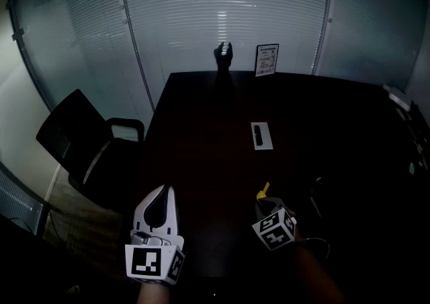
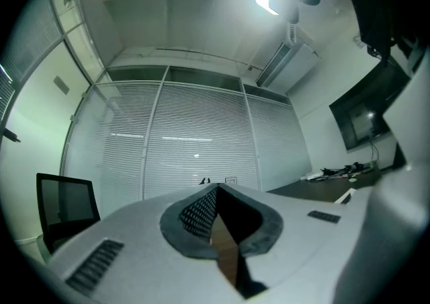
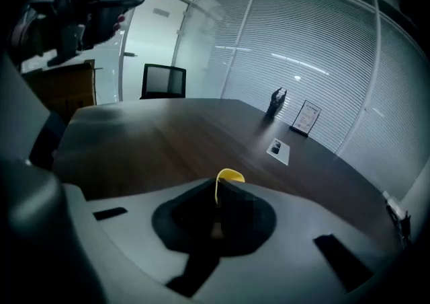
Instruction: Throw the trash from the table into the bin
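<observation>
Here the right gripper (image 1: 265,199) pinched a yellow scrap (image 3: 228,176) tight, its length running along the jaws and poking past their tips.

Office mtg rm: conf table (image 1: 201,114), chair (image 1: 74,134), blinds (image 1: 222,20).

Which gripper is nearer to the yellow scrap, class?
Right. The right gripper pinches the yellow scrap in its shut jaws; the left gripper is apart from it, off to the scrap's left, holding nothing.
</observation>
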The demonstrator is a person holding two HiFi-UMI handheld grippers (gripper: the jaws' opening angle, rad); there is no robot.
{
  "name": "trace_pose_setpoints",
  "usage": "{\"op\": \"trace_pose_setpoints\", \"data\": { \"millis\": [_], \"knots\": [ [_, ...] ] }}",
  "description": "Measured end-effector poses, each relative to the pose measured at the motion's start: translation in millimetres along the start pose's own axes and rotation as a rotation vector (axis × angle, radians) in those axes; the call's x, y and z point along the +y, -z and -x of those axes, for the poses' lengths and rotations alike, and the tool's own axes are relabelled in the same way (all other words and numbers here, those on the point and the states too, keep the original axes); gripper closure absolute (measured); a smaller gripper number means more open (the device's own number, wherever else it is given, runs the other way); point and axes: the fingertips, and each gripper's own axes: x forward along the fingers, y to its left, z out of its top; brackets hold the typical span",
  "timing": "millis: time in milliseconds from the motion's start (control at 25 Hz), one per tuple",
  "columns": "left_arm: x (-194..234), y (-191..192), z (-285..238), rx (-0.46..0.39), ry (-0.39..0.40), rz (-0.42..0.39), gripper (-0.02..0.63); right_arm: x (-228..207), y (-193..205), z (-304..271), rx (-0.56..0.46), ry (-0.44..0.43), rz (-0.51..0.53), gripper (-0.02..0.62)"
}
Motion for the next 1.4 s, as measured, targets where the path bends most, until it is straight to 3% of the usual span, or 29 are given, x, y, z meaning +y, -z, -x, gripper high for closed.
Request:
{"op": "trace_pose_setpoints", "data": {
  "millis": [200, 680, 880, 1120, 1400],
  "knots": [
    [-9, 1, -1, -0.001, 0.013, 0.004, 0.606, -22, -33, 34, -0.177, 0.084, -0.166, 0.581],
    [-16, -2, -6, 0.007, 0.030, 0.016, 0.606, -55, -108, 131, -0.502, 0.249, -0.233, 0.581],
    [-27, -3, -11, -0.005, 0.055, 0.030, 0.606, -72, -123, 187, -0.621, 0.369, -0.262, 0.581],
    [-49, -7, -19, -0.027, 0.112, 0.043, 0.606, -91, -118, 235, -0.677, 0.489, -0.263, 0.581],
    [-92, -19, -27, -0.046, 0.211, 0.051, 0.606, -110, -83, 278, -0.670, 0.624, -0.305, 0.581]
  ]
}}
